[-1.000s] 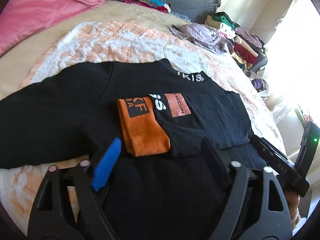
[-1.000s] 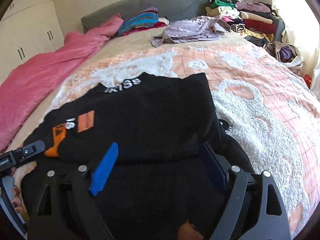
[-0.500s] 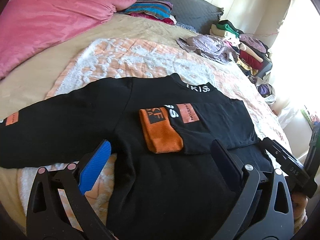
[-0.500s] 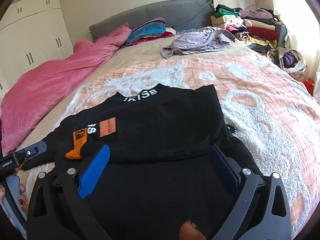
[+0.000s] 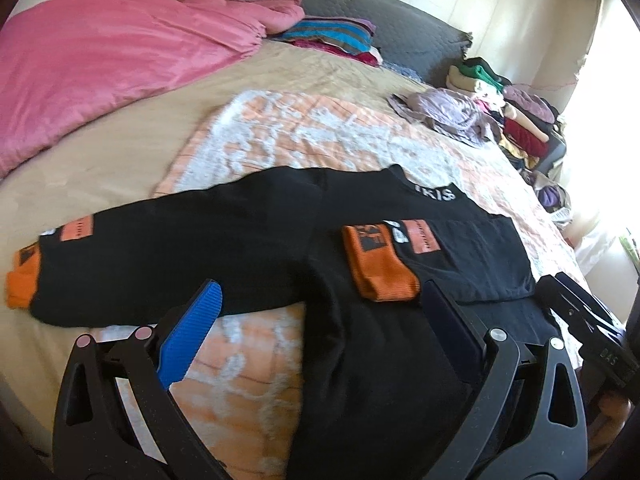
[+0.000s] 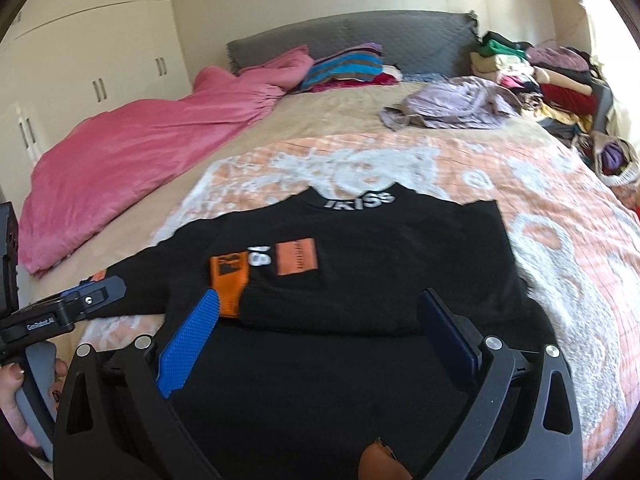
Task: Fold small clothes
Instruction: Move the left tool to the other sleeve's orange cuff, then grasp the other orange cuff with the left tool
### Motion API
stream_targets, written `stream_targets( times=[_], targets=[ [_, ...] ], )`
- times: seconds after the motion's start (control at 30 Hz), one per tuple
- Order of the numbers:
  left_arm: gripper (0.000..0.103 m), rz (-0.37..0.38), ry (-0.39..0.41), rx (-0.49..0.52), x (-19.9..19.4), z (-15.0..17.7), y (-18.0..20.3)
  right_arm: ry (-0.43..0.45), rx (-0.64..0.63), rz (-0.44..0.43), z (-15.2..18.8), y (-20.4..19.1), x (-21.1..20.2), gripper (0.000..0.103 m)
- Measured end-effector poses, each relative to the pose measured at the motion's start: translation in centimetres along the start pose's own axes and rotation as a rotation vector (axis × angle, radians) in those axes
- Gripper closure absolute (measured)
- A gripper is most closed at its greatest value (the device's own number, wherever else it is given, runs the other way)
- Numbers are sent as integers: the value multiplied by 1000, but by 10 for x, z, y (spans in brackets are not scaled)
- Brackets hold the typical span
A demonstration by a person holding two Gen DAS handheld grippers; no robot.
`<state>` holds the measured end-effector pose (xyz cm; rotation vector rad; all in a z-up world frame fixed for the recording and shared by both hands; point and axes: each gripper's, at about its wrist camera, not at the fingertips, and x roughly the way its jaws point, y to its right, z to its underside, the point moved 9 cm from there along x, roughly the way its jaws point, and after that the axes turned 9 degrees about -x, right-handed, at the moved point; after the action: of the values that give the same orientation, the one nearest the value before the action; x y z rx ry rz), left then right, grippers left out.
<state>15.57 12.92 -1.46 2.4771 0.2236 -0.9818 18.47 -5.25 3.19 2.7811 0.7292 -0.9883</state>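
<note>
A black sweatshirt (image 5: pixel 248 236) with orange cuffs lies flat on the bed. Its right sleeve is folded across the chest, the orange cuff (image 5: pixel 376 268) on top. The left sleeve stretches out to the left, ending in an orange cuff (image 5: pixel 22 280). The sweatshirt also shows in the right wrist view (image 6: pixel 384 248). My left gripper (image 5: pixel 320 300) is open and empty above the sweatshirt's lower left side. My right gripper (image 6: pixel 320 308) is open and empty above the lower hem. The left gripper's body (image 6: pixel 64 308) shows at the left of the right wrist view.
A pink duvet (image 5: pixel 100 64) lies at the bed's far left. A lilac garment (image 6: pixel 452 104) lies at the far right, with stacked clothes (image 6: pixel 540 76) behind it. A striped pillow (image 6: pixel 348 68) rests by the grey headboard (image 6: pixel 360 36). An orange-and-white blanket (image 5: pixel 304 128) underlies the sweatshirt.
Both grippers have pulled back and risen from the sweatshirt. The left one has swung left, so the outstretched left sleeve and its cuff have come into view. The sweatshirt has not moved.
</note>
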Motion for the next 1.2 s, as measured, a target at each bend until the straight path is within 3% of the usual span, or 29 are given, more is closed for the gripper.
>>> stream_targets(
  times=[0.57,1.2],
  targets=[
    [10,-50,40,-162,-30,-8,-76,-4,-139,-113,-19,-90,18,5],
    [10,-204,69,-387,-46,-7,-195,-10,-270,-242,-26,-184,34,5]
  ],
)
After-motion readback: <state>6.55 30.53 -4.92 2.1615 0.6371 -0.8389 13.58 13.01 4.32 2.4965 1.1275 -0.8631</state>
